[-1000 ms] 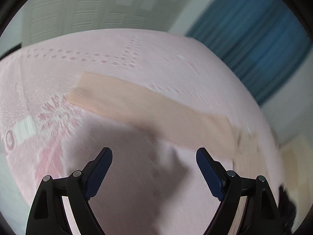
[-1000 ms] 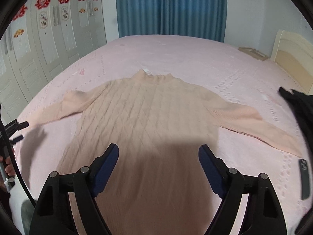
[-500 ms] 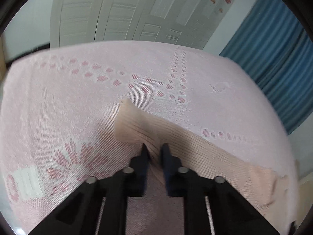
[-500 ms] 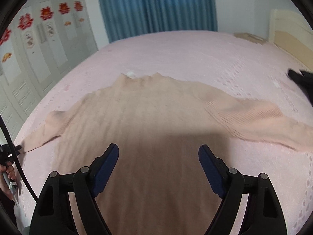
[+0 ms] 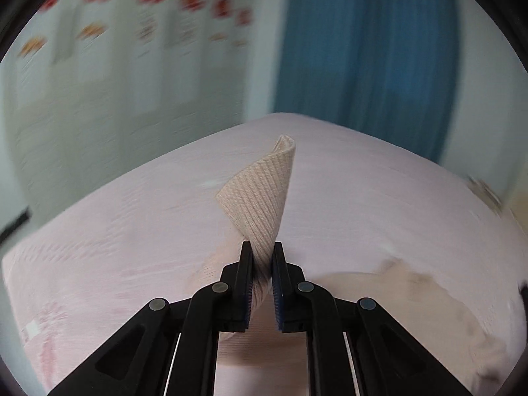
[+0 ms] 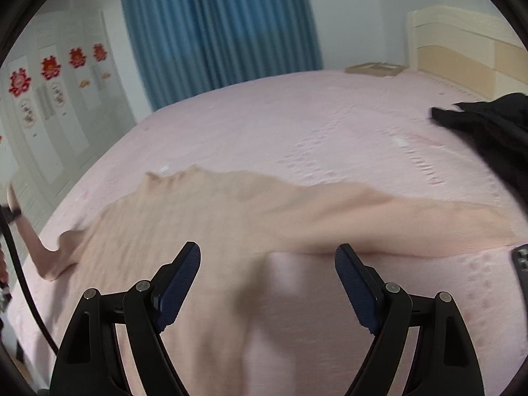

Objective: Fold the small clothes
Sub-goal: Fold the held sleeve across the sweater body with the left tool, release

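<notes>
My left gripper point(image 5: 262, 247) is clamped on the sweater point(image 6: 204, 217) cuff point(image 5: 260, 194), lifted to fold inward; my right gripper point(image 6: 267, 260) is apart, empty, and should take the other sleeve point(image 6: 429, 224).

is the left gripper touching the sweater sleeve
Touching. The left wrist view shows the left gripper shut on the ribbed cuff of the sweater sleeve, both pads pressed against the knit, with the cuff end sticking up beyond them.

Sweater point(image 6: 211, 217) on bed point(image 6: 297, 122)
</notes>
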### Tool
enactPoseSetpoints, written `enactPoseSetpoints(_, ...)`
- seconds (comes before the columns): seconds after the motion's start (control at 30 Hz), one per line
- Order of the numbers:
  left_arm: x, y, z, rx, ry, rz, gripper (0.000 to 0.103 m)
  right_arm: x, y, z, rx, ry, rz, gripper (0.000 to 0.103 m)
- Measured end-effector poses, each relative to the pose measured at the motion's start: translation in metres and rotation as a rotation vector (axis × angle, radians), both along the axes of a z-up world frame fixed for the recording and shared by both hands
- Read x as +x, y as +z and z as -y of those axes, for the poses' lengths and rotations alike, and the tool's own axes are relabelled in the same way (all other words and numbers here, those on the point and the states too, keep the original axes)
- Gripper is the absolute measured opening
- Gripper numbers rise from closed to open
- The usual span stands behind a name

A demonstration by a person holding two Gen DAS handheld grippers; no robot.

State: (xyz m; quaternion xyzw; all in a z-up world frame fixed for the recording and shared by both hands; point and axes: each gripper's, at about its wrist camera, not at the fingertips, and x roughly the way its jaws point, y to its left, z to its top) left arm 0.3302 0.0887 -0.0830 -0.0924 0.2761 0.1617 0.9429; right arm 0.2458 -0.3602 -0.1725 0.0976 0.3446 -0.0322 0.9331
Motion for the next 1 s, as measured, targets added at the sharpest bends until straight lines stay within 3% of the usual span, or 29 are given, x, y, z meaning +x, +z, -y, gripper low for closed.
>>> enactPoseSetpoints(0.17,0.024,-0.009,0.147,0.033,-0.240,-0.030,0.010,-0.006,0.000,0.033,-0.058,-0.043,0.027,0.083)
enactPoseSetpoints(0.3,0.029,-0.046,0.244,0.070,-0.386,-0.064,0.011,-0.007,-0.002,0.060,0.006,-0.060,0.022,0.083)
enactPoseSetpoints(0.43,0.030,-0.089,0.302,0.026,-0.497,-0.178,0.012,-0.006,-0.003,0.077,0.107,-0.069,0.025,0.083)
enactPoseSetpoints(0.5,0.027,-0.105,0.318,-0.005,-0.541,-0.243,0.021,-0.004,-0.004,0.079,0.137,-0.064,0.028,0.083)
enactPoseSetpoints(0.53,0.022,-0.111,0.322,-0.025,-0.554,-0.270,0.030,-0.004,-0.004,0.078,0.139,-0.060,0.028,0.083)
enactPoseSetpoints(0.67,0.015,-0.115,0.296,-0.107,-0.523,-0.295,0.045,0.002,-0.006,0.070,0.144,-0.032,0.014,0.083)
enactPoseSetpoints(0.73,0.019,-0.115,0.263,-0.140,-0.487,-0.259,0.070,0.006,-0.008,0.062,0.150,-0.011,0.005,0.083)
enactPoseSetpoints(0.9,-0.010,-0.100,0.168,-0.108,-0.295,-0.185,0.073,0.019,-0.015,0.030,0.158,0.046,-0.035,0.082)
enactPoseSetpoints(1.0,-0.022,-0.109,0.123,-0.080,-0.210,-0.188,0.073,0.031,-0.023,0.008,0.136,0.073,-0.076,0.067)
